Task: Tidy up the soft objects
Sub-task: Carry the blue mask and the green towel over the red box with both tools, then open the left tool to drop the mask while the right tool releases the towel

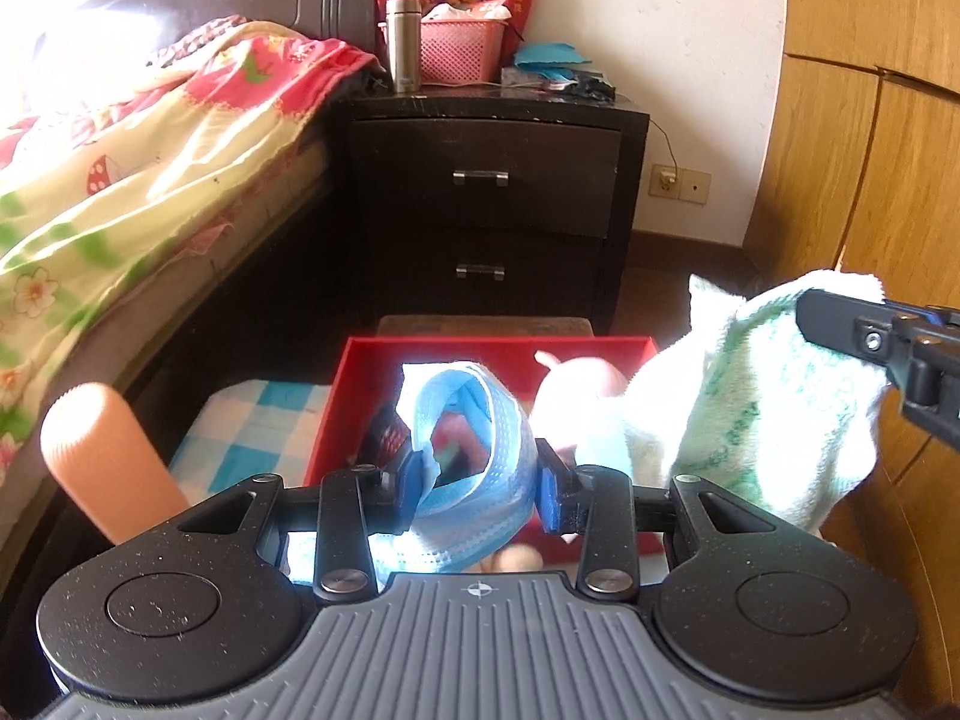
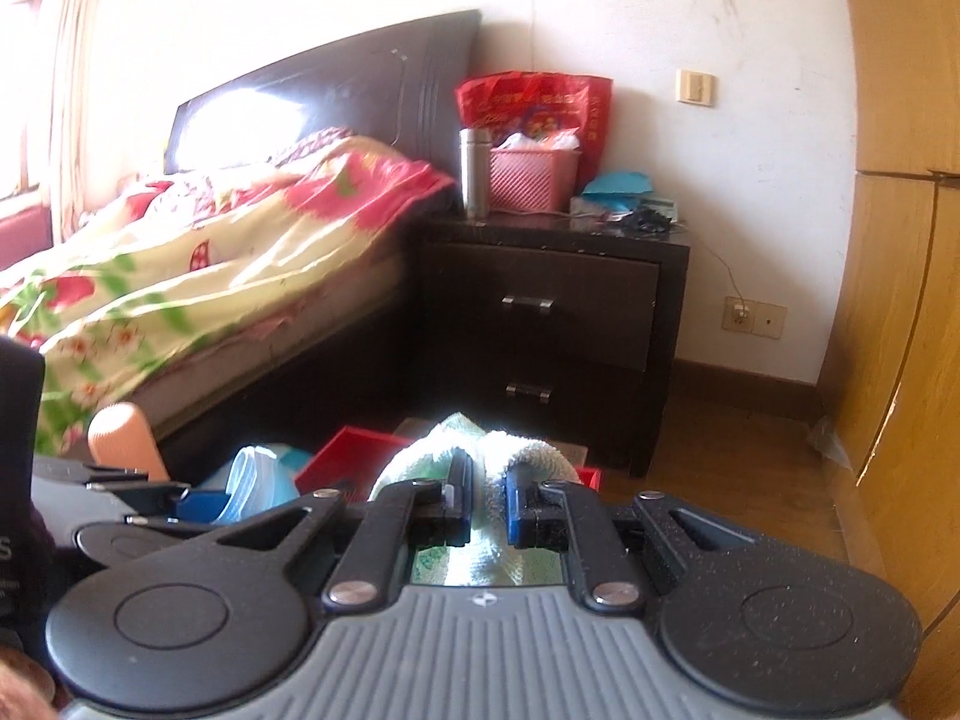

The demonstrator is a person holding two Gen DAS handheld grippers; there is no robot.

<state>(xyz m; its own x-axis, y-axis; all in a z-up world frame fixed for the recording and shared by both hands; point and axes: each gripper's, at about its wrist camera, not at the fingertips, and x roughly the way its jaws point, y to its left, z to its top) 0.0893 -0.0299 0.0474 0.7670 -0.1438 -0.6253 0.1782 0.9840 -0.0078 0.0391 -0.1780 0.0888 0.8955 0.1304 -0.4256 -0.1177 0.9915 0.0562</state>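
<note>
Bedroom: bed (image 1: 120, 180) left, dark nightstand (image 1: 486, 180) behind. Red box (image 1: 354, 396) on floor below grippers. Towel (image 1: 750, 396) hangs lengthwise down, pinched in clenched right gripper (image 2: 485, 507); lower end hidden. Blue face mask (image 1: 480, 438), curled in loop, long side crosswise, clamped by left gripper (image 1: 486, 480) over box. Box contents unclear.

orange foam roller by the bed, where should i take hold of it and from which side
Grip the orange foam roller across its round body just below the domed top, coming from above and the box side. It stands nearly upright, tilted slightly, with the bed close behind, so only its upper end is free for fingers.
</note>
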